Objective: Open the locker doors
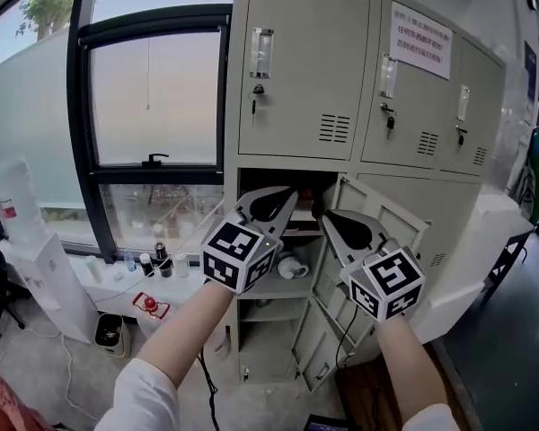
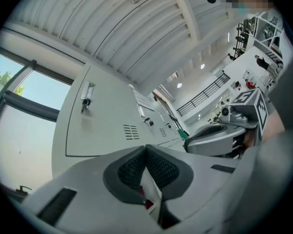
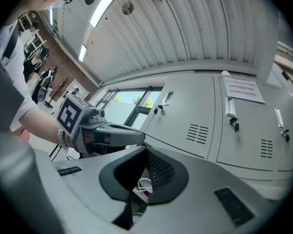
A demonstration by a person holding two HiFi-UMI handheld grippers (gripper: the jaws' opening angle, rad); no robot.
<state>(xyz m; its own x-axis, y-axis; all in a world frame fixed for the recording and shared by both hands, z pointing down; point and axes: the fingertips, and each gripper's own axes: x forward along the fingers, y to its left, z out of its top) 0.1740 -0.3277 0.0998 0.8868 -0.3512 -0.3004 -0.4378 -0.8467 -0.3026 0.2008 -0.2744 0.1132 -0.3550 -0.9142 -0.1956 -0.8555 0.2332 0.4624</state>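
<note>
- Left gripper [image 1: 271,205], right gripper [image 1: 341,227]: jaws pressed together, empty, side by side.
- Lower door [image 1: 364,277]: open, just behind them.
- Upper doors [image 1: 305,65]: closed, beyond. Risk: the closed tips cannot grasp a key [image 1: 256,97] and may slip off.

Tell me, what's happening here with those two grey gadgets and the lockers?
A person holds a gripping tool in each hand, up in front of a bank of grey lockers. The left tool and the right tool are both shut and empty. One lower door hangs open, showing shelves; the upper doors are closed.
</note>
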